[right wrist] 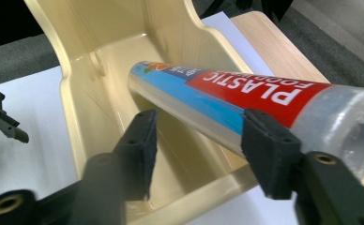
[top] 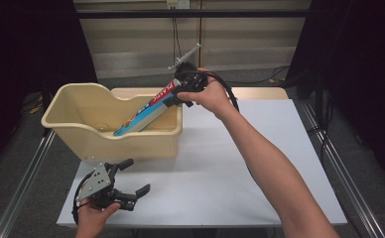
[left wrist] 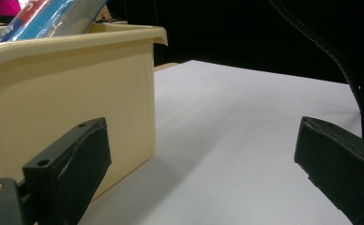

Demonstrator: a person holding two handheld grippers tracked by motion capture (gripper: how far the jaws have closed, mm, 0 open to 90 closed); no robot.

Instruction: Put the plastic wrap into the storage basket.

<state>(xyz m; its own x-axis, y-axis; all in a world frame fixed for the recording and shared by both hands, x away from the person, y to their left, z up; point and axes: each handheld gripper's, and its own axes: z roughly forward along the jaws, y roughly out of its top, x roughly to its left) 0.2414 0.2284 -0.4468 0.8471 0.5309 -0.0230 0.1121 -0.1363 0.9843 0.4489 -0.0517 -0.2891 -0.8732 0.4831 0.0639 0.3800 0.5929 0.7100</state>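
A roll of plastic food wrap (top: 146, 111) with a blue and red label leans in a beige plastic bin (top: 131, 144), its low end on the floor of the bin and its top end over the near right rim. My right gripper (top: 173, 99) is at that top end. In the right gripper view the gripper (right wrist: 199, 122) is open: the roll (right wrist: 246, 89) passes behind the right jaw, above the bin (right wrist: 77, 93). My left gripper (top: 137, 176) rests open on the white table in front of the bin. Its own view shows the gripper (left wrist: 201, 136) wide open beside the bin wall (left wrist: 67, 84), with the roll (left wrist: 53, 14) above.
The white tabletop (top: 240, 163) stretches right of the bin. A wooden strip (top: 260, 93) runs along the back edge. Metal rails (top: 344, 173) flank the table. A black cable (left wrist: 339, 65) hangs at the right of the left gripper view.
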